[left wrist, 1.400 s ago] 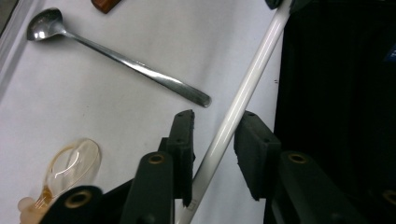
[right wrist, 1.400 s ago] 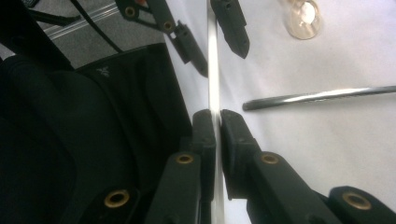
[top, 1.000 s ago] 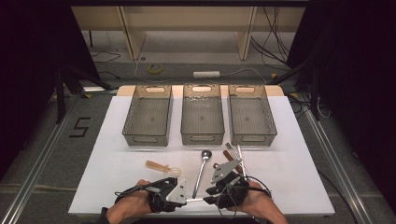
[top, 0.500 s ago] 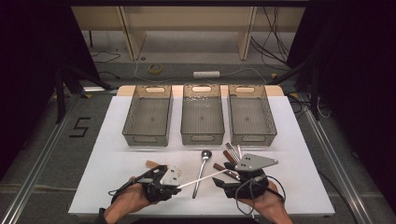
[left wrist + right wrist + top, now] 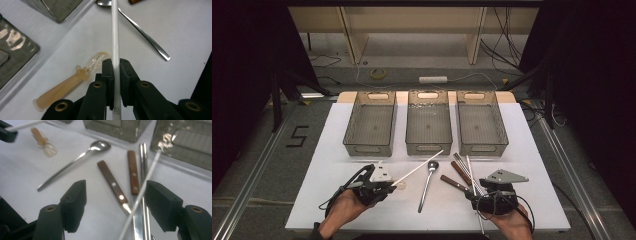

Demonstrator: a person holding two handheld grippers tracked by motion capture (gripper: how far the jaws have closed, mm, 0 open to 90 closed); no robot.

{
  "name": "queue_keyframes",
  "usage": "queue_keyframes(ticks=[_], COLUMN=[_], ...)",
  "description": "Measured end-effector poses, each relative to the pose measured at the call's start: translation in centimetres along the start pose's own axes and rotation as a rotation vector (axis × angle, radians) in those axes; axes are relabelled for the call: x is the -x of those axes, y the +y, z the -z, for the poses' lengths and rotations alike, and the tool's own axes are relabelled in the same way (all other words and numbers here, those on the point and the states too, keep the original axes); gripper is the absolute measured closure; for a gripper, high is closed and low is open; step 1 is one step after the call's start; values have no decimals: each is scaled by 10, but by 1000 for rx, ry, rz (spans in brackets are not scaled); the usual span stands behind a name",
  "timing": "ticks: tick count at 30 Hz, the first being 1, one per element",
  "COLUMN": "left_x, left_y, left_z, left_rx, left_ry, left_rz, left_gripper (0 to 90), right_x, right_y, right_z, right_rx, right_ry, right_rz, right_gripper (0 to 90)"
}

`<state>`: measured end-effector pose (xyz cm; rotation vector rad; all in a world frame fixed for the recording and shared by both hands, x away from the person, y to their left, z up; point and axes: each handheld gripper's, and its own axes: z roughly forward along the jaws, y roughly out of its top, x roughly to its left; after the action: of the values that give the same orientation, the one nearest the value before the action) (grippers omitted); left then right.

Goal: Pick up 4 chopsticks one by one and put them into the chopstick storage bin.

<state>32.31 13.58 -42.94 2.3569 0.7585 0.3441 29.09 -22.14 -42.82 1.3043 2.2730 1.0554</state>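
Centrally, white chopstick [image 5: 418,170] clamped, bins' [image 5: 428,148] edge near

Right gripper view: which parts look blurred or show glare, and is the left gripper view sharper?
Right gripper view: the white chopstick is soft, and glare sits on the bin wall. Left gripper view: sharper at the hand-held gripper shut on its white stick; the bins at top left are out of focus.

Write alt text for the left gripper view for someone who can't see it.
The left gripper has its two black jaws shut on a thin white chopstick that runs straight up the picture over a white table. A translucent amber plastic spoon lies left of the jaws, a slim silver metal spoon lies upper right, and grey bins sit upper left.
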Motion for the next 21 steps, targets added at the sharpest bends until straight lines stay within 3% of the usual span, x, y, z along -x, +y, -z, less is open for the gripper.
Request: queue_keyframes(ticks=[9,13,16,17,21], left_x=[-11,-19,-22,-27,-34], left_y=[-3,-4,-5,-4,-4], left_z=[5,9,12,13,17], left_rx=[22,46,51,64,74], left_ry=[32,40,50,56,70], left_rz=[71,116,127,150,170], left_gripper=[830,830,830,830,830], right_x=[5,5,4,4,4], right_y=[-9,-12,-14,-14,-15], right_z=[-1,-2,-4,-5,-8], right_rx=[-34,-50,-64,-64,-73], right_ry=[-36,-36,-36,-36,-32], right_rz=[-46,-52,-56,-59,-64], right_gripper=[382,406,406,405,387])
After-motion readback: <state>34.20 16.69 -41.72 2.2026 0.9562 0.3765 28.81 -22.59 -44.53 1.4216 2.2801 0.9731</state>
